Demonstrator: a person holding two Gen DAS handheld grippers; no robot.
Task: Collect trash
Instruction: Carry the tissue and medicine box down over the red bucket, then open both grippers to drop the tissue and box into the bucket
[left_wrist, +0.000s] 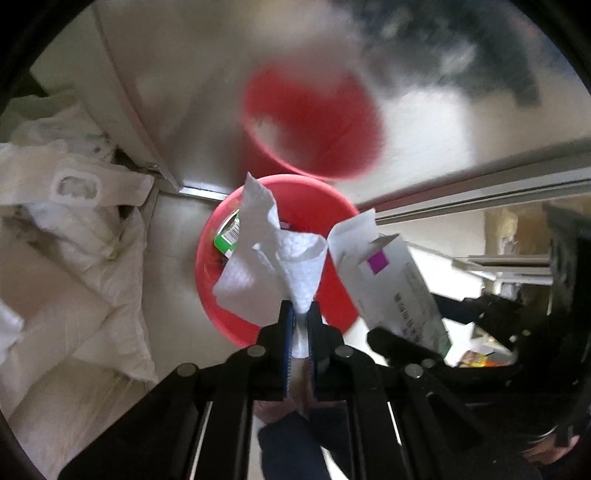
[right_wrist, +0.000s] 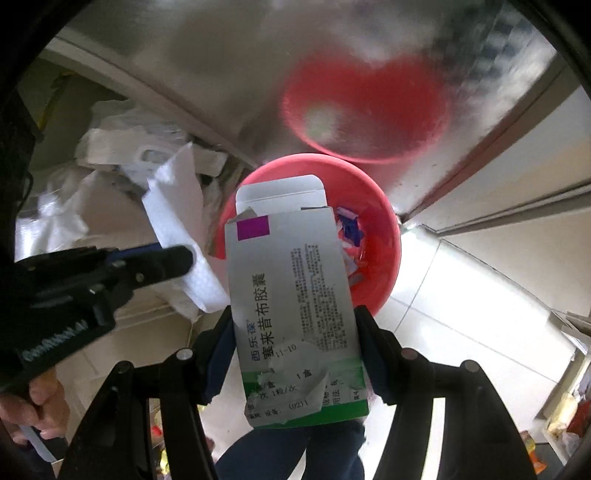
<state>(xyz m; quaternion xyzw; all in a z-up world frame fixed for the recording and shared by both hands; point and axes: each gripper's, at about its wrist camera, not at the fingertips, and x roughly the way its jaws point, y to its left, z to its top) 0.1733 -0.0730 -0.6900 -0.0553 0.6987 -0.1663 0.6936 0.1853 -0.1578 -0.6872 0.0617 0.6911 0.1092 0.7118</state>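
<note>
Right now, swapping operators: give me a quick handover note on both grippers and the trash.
Left gripper: shut on a white paper towel, above the red bin.
Right gripper: clamped on an opened medicine box, over the same bin.
Bin stands on the floor by a shiny metal panel and already holds a green carton and scraps.
Done: both pieces picked up.
Left: release both into the bin.

**Around the job**

To my left I see white sacks heaped on the floor against a shiny metal panel. A metal rail runs off to my right over pale floor tiles. Colourful packets lie at the far right edge, blurred.
</note>
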